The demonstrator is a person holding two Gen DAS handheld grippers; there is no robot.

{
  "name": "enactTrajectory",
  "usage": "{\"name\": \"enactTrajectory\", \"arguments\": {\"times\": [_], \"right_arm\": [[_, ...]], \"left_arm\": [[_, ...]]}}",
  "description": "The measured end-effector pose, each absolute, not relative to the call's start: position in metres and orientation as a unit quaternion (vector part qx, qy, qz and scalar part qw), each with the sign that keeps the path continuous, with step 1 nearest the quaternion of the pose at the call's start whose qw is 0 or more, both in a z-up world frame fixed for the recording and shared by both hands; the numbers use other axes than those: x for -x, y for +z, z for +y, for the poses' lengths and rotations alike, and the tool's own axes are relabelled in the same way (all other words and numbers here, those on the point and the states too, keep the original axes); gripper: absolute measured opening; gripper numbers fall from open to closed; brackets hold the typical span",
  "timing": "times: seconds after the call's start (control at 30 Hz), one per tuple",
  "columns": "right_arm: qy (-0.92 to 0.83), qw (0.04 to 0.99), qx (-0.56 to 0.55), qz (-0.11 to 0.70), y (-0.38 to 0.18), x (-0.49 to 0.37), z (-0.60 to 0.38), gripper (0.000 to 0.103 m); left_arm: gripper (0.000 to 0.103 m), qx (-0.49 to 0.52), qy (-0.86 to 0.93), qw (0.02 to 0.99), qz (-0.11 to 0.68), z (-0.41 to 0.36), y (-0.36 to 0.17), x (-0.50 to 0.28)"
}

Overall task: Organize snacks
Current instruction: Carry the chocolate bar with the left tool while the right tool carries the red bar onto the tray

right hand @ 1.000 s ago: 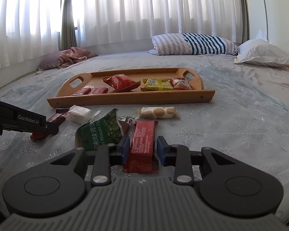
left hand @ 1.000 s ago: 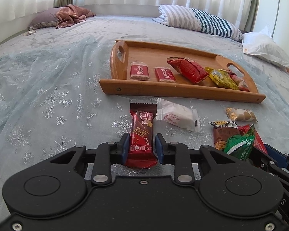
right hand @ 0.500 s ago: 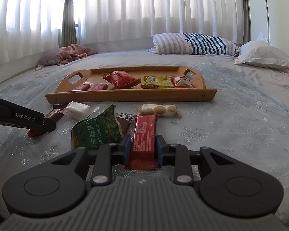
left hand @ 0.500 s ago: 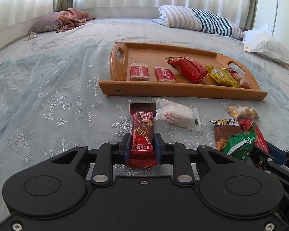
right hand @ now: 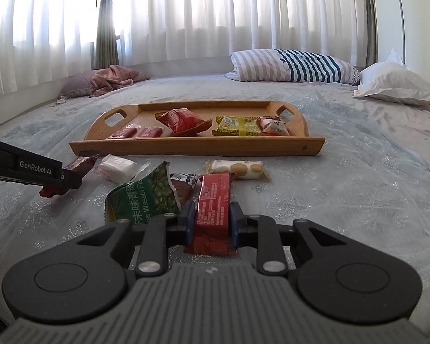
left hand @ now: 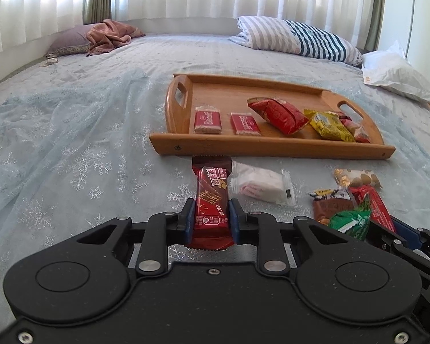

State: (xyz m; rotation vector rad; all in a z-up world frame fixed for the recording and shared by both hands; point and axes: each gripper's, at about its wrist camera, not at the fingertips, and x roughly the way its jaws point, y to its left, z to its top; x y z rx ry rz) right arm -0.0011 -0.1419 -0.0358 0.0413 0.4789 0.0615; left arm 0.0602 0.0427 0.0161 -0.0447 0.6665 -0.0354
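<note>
On the bedspread, my left gripper is shut on a red wafer bar that lies lengthwise toward the wooden tray. My right gripper is closing its jaws on a plain red bar, and the blue pads press its sides. A green wasabi pea packet leans just left of that bar. A white packet, a brown nut packet and a round-biscuit packet lie loose in front of the tray. The tray holds several snacks.
In the right wrist view the left gripper's finger reaches in from the left. A striped pillow and a white pillow lie at the far right. A pink cloth is bunched at the far left, under the curtains.
Both pairs of jaws have narrowed until the pads press the sides of their red bars. Neither hand has shifted.
</note>
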Motion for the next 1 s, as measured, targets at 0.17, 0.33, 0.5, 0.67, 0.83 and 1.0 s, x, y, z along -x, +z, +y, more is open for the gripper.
{"name": "enactTrajectory", "arguments": {"times": [0.17,0.33,0.5,0.67,0.83,1.0], "right_arm": [[0.025,0.974,-0.018,0.225,-0.029,0.003,-0.145,0.029],[0.022,0.977,-0.019,0.209,-0.017,-0.002,-0.15,0.029],[0.02,0.98,-0.026,0.198,-0.006,-0.014,-0.155,0.029],[0.023,0.98,-0.044,0.191,0.009,-0.035,-0.162,0.029],[0.027,0.983,-0.044,0.176,0.023,-0.058,-0.162,0.029],[0.031,0.982,-0.053,0.178,0.032,-0.087,-0.164,0.029]], "left_arm": [[0.023,0.023,-0.007,0.949,0.314,0.048,0.026,-0.063],[0.023,0.028,-0.008,0.952,0.306,0.05,0.036,-0.069],[0.023,0.025,-0.014,0.954,0.297,0.049,0.048,-0.078],[0.023,0.032,-0.024,0.956,0.29,0.048,0.062,-0.094],[0.023,0.027,-0.023,0.961,0.274,0.045,0.076,-0.111],[0.023,0.052,-0.032,0.959,0.278,0.048,0.085,-0.137]]}}
